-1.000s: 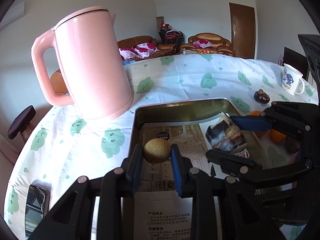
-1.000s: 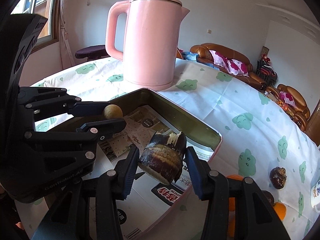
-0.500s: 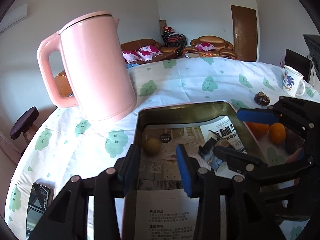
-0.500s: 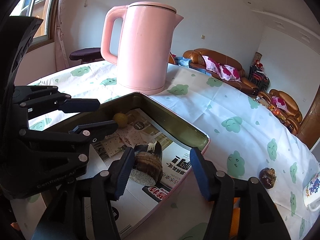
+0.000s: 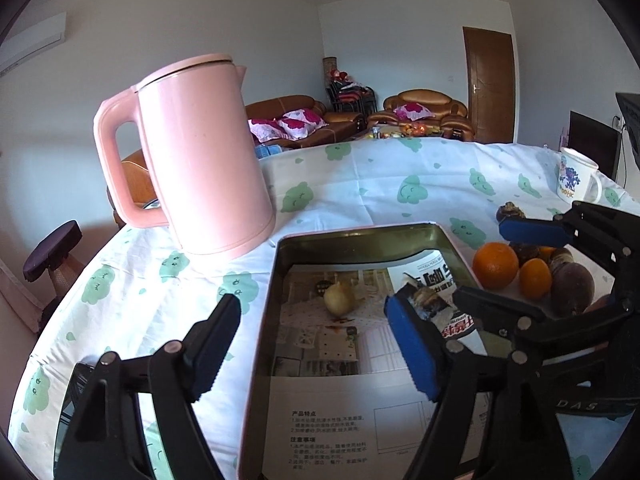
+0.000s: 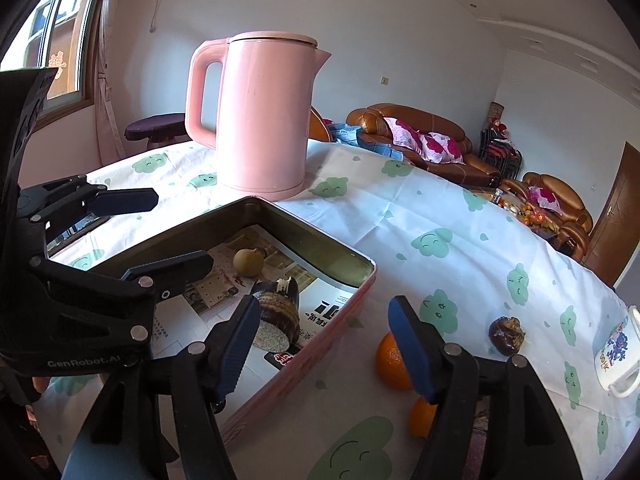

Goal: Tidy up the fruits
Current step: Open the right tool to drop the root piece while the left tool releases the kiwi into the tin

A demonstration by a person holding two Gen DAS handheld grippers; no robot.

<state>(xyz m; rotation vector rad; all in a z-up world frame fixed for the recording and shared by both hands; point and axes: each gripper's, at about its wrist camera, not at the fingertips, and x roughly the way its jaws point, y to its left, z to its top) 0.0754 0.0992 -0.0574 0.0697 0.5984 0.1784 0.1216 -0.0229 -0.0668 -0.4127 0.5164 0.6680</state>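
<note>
**Both grippers spread wide over the tin**

The pink kettle stands at ten o'clock of the tin tray. Left gripper and right gripper have fingers apart, holding nothing. The dark cut fruit touches the right gripper's left finger; the small yellow fruit lies ahead.

A small yellow-brown fruit and a dark, cut-ended chunk lie apart on the paper inside the tin. Outside it — on the cloth — sit two oranges beside dark purple fruits.
</note>
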